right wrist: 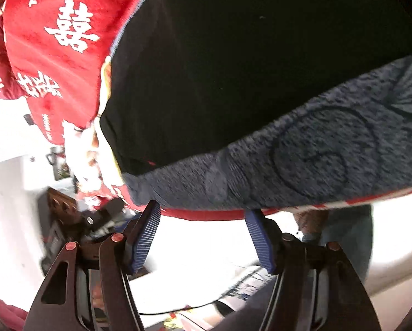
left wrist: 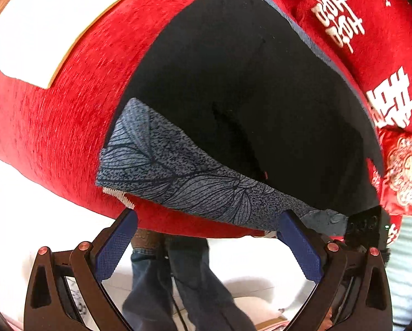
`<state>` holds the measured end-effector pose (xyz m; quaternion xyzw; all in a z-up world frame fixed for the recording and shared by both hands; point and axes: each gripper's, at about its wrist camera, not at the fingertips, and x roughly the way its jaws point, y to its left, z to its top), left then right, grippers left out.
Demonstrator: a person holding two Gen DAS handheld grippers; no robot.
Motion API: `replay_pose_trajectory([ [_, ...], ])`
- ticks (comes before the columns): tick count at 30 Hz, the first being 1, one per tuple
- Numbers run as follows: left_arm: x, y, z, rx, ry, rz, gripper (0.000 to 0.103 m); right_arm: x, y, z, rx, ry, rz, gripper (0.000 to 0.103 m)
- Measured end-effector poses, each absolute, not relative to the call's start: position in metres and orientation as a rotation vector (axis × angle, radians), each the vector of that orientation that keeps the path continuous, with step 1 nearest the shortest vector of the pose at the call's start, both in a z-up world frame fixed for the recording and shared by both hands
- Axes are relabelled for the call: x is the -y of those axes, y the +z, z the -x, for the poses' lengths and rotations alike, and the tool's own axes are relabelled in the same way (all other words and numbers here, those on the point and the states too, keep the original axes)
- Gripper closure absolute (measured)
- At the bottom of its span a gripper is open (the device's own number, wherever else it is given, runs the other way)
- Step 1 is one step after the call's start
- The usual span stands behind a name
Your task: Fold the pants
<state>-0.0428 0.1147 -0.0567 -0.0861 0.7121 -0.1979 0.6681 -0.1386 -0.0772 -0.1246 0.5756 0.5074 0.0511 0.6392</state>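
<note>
I see the black pants (left wrist: 247,91) lying flat on a red cover (left wrist: 68,127), over what looks like a bed or couch; I cannot tell which. A blue-grey leaf-patterned cloth (left wrist: 178,176) runs along their near edge, and whether it is part of the pants or a separate piece, I cannot tell.

In the left wrist view my left claw (left wrist: 206,244) is spread wide with nothing between its blue pads (left wrist: 115,248). Its tips sit just at the near edge of the red cover, below the patterned strip, and I cannot tell whether they touch the fabric. A white fringe (left wrist: 117,195) pokes out under the strip's left corner. Beyond the pants lies a red blanket with white characters (left wrist: 344,22), right against their far edge.

In the right wrist view, which is blurred, my right claw (right wrist: 203,229) is also wide open and holding nothing, its tips just under the edge of the patterned cloth (right wrist: 302,160). The black fabric (right wrist: 233,69) fills the view above. Below both claws the space over the pale floor (left wrist: 247,259) is open, apart from a person's jeans-clad legs (left wrist: 178,281) standing near the edge.
</note>
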Motion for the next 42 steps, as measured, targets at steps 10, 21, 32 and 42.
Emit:
replay_pose_trajectory([
  [10, -0.136, -0.066, 0.035, -1.604, -0.472, 0.273, 0.0, 0.065, -0.152, 0.129, -1.096, 0.146, -1.473, 0.035],
  [21, -0.132, -0.068, 0.02, -1.628, -0.505, 0.522, 0.0, 0.081, -0.088, 0.12, -0.912, 0.316, -1.505, 0.09],
  [32, -0.1, -0.059, 0.009, -1.618, -0.618, 0.482, 0.052, 0.11, -0.1, 0.16, -0.993, 0.207, -1.437, 0.067],
  [42, -0.088, -0.039, 0.0, -1.628, -0.691, 0.393, 0.052, 0.165, -0.134, 0.234, -0.773, -0.063, -1.592, 0.056],
])
